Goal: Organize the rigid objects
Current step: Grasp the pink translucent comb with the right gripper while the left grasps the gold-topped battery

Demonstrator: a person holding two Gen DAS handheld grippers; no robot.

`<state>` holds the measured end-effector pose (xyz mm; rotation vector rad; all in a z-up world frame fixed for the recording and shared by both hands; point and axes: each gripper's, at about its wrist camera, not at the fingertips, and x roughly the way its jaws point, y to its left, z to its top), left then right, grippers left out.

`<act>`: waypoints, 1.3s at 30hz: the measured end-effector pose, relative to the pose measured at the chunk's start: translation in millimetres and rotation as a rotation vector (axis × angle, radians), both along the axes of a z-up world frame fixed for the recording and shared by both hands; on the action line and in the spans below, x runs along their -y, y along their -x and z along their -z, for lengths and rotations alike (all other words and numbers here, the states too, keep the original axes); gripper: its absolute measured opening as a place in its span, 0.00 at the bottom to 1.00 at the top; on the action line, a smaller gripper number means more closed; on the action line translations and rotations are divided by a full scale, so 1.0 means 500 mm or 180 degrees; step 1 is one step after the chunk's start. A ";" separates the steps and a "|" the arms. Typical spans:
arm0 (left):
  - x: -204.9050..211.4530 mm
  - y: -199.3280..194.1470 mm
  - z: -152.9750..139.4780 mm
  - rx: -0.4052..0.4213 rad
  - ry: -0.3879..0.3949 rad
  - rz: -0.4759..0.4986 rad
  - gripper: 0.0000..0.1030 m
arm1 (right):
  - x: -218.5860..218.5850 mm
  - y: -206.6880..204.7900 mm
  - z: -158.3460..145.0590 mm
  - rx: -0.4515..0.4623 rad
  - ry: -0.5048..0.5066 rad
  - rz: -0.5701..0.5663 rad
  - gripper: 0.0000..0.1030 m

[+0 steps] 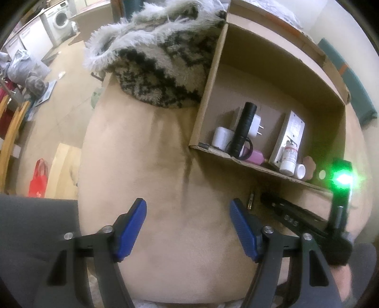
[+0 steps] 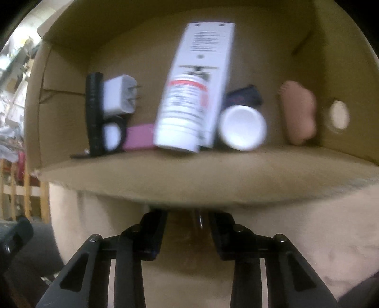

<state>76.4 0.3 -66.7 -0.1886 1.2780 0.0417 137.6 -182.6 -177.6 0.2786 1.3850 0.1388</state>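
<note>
An open cardboard box lies on its side on a beige cushion. Inside stand a black flashlight, a white plug adapter, a white remote, a white pill bottle, a pink item and a white cap. The same things show in the right wrist view: the flashlight, the bottle, the cap. My left gripper is open and empty over the cushion. My right gripper is open under the box's front flap, around a small metal item I cannot identify.
A shaggy patterned blanket lies left of the box. A beige lumpy object sits at the box's right wall. A red bag and a washing machine stand on the floor to the left.
</note>
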 end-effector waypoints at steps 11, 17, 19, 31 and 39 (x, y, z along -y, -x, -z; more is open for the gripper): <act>0.076 -0.019 0.061 -0.0164 -0.0284 0.0302 0.68 | 0.006 0.014 0.013 0.0062 0.0418 -0.0138 0.34; 0.160 -0.045 0.123 -0.0300 -0.0399 0.0662 0.68 | 0.025 0.055 0.005 0.0106 0.0289 -0.0084 0.34; 0.182 -0.060 0.143 -0.0333 -0.0374 0.0708 0.65 | 0.046 0.065 0.003 0.0083 0.0260 -0.0022 0.34; 0.233 -0.105 0.199 -0.0306 -0.0432 0.0961 0.09 | 0.079 0.077 0.000 0.0036 0.0207 0.0077 0.34; 0.187 -0.091 0.175 -0.0220 -0.0390 0.0849 0.09 | 0.076 0.052 -0.011 0.0189 0.0378 -0.0049 0.34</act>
